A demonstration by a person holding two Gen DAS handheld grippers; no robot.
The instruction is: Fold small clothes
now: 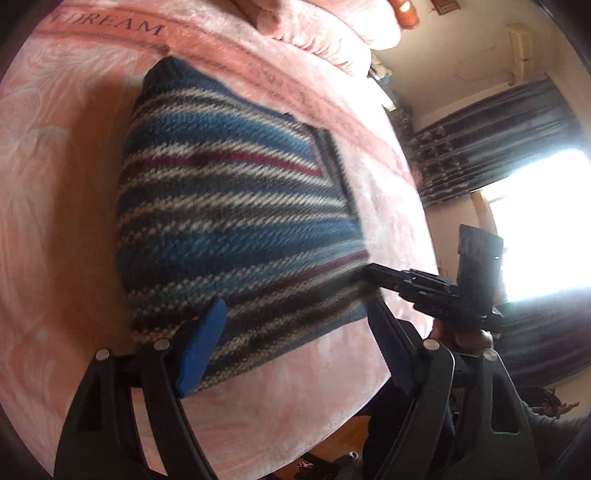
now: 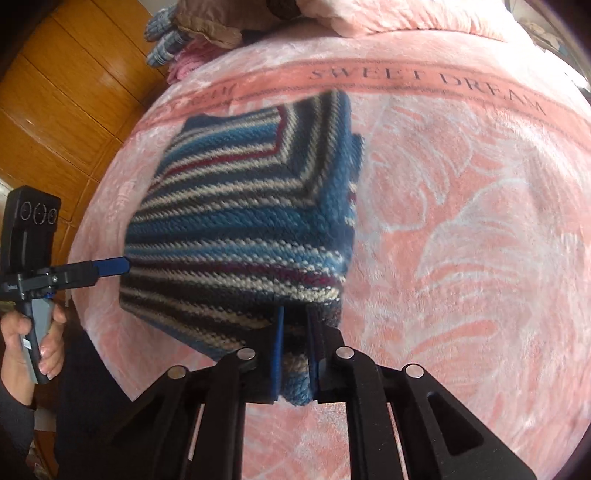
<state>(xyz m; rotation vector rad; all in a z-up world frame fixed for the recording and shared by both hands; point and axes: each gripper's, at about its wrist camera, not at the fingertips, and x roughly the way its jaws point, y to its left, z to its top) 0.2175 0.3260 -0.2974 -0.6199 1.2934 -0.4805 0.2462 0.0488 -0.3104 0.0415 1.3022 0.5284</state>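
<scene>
Pinching a bunched corner of the striped knitted sweater [image 2: 236,221], the right gripper [image 2: 295,354] has its two blue-padded fingers [image 2: 277,354] pressed close together, with a fold of blue and cream wool squeezed between them and poking out below the pads. In the left wrist view that same gripper [image 1: 373,275] comes in from the right side, its dark tip touching the near right edge of the sweater [image 1: 236,206], and the hand [image 1: 469,338] holding its handle shows just behind it. The left gripper [image 1: 291,332] is spread wide: one blue pad [image 1: 201,349] lies against the near left corner of the sweater, while the other finger [image 1: 388,343] sits beside the near right corner, so the sweater's near edge runs between the two. Whether the left pads actually grip any wool cannot be told. Seen from the right wrist camera, the left gripper [image 2: 123,265] reaches in from the left, its blue tip touching the sweater's left edge, held by a hand [image 2: 33,343] in a dark sleeve. The sweater lies folded into a rough rectangle on a pink blanket [image 2: 461,240] printed with the words SWEET DREAM. More clothes [image 2: 192,33] are piled at the far edge of the blanket, beside a wooden floor [image 2: 70,85].
</scene>
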